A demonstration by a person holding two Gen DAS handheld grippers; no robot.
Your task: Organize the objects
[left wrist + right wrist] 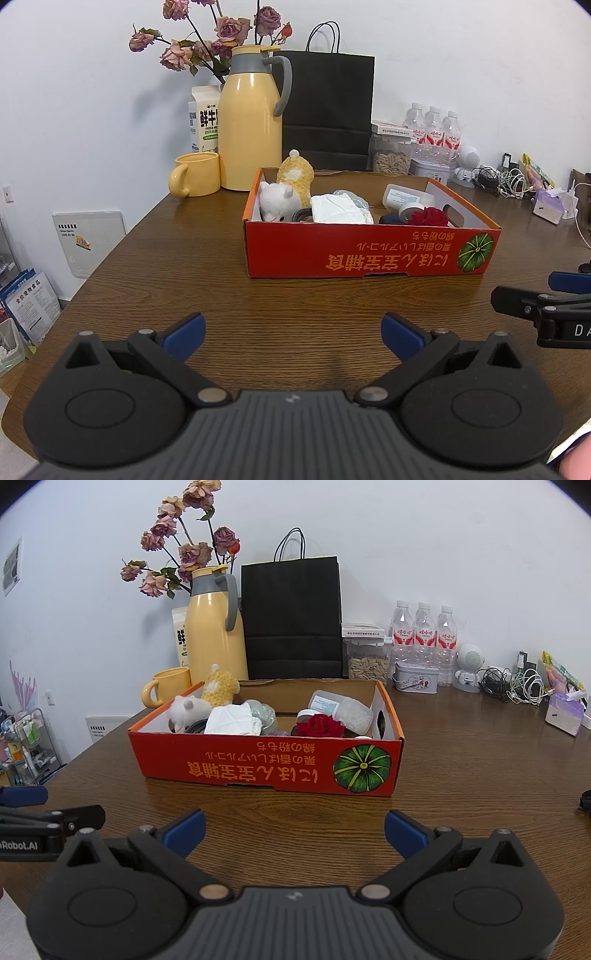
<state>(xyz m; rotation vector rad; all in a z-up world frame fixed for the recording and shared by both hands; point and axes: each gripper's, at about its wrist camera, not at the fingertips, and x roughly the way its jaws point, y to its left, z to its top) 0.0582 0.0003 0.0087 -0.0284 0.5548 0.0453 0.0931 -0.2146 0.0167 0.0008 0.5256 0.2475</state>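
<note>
An orange cardboard box (369, 254) with a pumpkin print stands on the wooden table (207, 258); it also shows in the right wrist view (258, 764). Inside lie a white plush toy (275, 201), a yellow plush (295, 177), a white cloth (340, 210), a red rose (319, 725), a tape roll (410, 212) and a clear plastic container (340, 709). My left gripper (293, 338) is open and empty, short of the box. My right gripper (295, 829) is open and empty, also short of the box. The right gripper shows at the left view's right edge (543, 306).
Behind the box stand a yellow thermos jug (251, 125), a yellow mug (194, 179), a milk carton (203, 122), dried roses (207, 40), a black paper bag (327, 110), a seed jar (391, 158), water bottles (432, 129), a tin and tangled cables (506, 181).
</note>
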